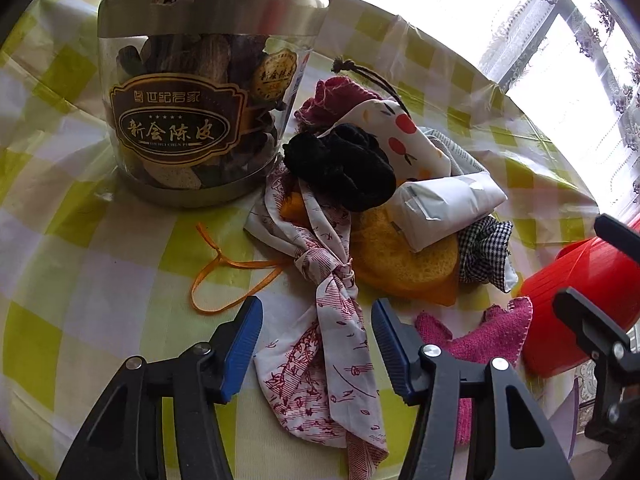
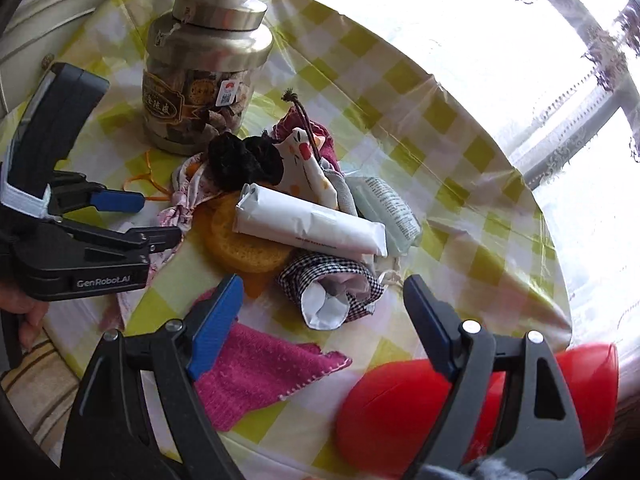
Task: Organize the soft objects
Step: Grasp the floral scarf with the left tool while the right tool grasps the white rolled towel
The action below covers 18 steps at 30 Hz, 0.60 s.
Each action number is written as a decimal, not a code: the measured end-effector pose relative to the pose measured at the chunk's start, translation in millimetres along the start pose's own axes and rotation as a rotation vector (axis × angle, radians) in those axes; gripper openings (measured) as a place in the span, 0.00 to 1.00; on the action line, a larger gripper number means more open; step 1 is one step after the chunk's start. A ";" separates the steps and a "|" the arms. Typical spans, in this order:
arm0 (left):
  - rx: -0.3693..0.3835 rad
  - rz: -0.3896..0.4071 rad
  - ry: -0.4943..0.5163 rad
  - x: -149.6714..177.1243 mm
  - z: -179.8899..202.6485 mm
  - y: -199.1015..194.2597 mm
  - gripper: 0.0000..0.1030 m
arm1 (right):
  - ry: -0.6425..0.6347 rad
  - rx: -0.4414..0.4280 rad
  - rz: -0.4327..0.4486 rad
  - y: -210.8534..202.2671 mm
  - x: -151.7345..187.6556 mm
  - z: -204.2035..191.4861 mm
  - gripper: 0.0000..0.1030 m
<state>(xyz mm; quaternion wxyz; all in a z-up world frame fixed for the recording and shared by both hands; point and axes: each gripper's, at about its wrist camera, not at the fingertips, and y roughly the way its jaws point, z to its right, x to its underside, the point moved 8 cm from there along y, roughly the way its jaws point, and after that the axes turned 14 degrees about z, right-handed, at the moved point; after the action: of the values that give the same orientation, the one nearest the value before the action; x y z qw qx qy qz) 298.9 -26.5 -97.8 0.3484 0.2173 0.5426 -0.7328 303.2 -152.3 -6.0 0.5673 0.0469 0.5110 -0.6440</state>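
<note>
Sorting barely begun: soft pile unsorted on bench, red bin apparently empty; left tool and right tool wide, empty.

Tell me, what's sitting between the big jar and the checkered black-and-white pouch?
The soft pile: a black fuzzy cloth, a round orange sponge and a white wrapped pack lie between the jar and checkered pouch, clearest in the right wrist view.

Domestic interior, probably a dining corner. A round table wears a yellow-and-white checked plastic tablecloth (creased, glossy). Lace curtains hang at a bright window. A jar of dried tangerine peel and assorted household fabrics stand on the cloth.
</note>
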 end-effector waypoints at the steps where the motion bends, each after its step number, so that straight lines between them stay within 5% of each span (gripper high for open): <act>1: 0.004 -0.003 -0.004 1.3 -1.7 1.8 0.53 | -0.060 -0.007 -0.028 10.1 -0.5 -3.1 0.82; 8: 0.038 0.021 0.007 0.8 -0.3 5.8 0.40 | -0.348 -0.045 -0.113 65.1 -3.1 -14.5 0.82; 18: 0.089 0.023 -0.009 6.8 0.2 6.1 0.14 | -0.288 -0.190 -0.169 110.6 -11.7 -10.8 0.79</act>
<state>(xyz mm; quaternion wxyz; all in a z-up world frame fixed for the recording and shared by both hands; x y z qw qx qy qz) 299.0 -29.6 -106.5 0.3492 0.2353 0.5054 -0.7532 387.8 -118.3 -70.6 0.5805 -0.1426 0.4852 -0.6382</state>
